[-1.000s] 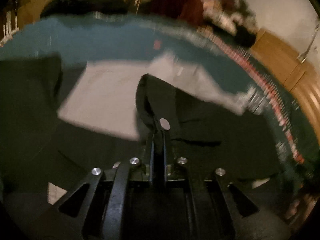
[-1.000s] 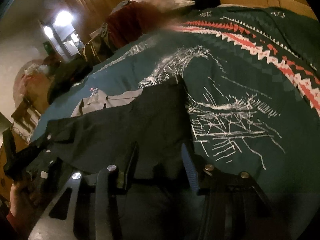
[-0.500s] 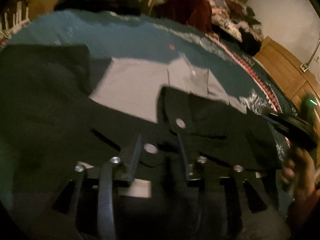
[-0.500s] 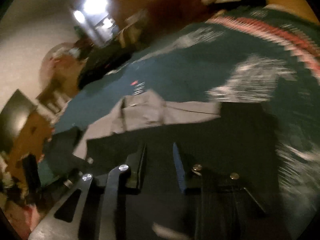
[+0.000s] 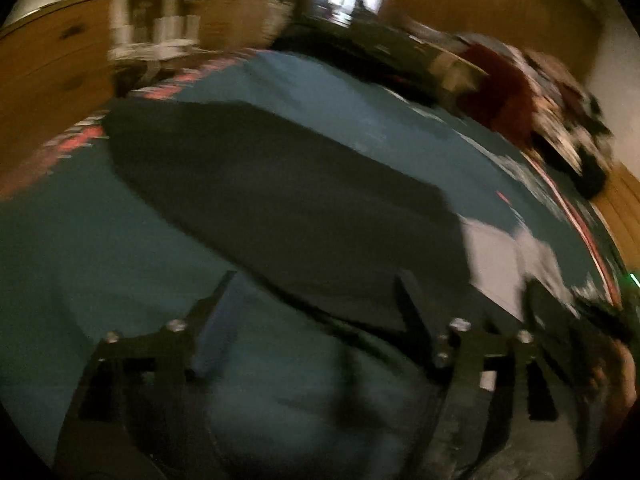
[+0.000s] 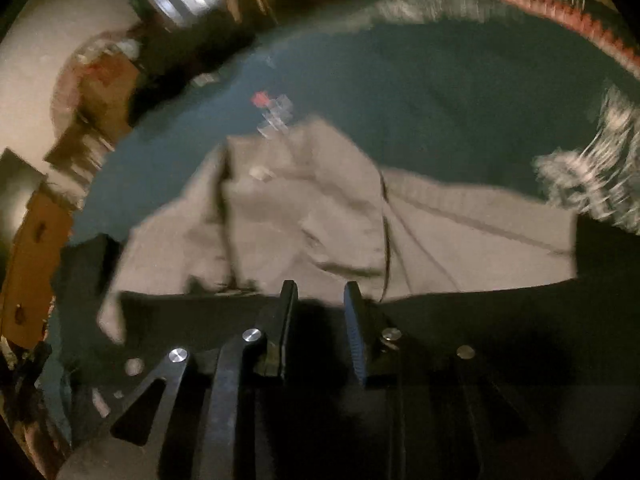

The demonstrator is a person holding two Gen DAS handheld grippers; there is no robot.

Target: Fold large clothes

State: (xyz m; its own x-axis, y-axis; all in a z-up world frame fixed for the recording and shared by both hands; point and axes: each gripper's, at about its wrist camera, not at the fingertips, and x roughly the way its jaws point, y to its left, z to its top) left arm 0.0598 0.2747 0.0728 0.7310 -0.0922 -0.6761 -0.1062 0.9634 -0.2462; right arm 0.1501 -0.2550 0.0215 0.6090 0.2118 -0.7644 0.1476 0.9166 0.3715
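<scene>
The dark garment (image 5: 288,200) lies spread on the teal blanket (image 5: 80,240) for folding. The left gripper (image 5: 316,300), its fingers just opened wide, holds nothing. Whether the right gripper (image 6: 318,304) pinches the hem cannot be told.

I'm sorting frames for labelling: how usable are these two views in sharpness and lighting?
Left wrist view: heavy motion smear, dim; the black garment and the open left gripper have soft edges. Right wrist view: sharper near the right gripper, grey garment readable, bedspread edges streaked, lamp glare at top.

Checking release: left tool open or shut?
Open. The left tool has just been opening; its fingers stand wide apart, no cloth between them.
</scene>
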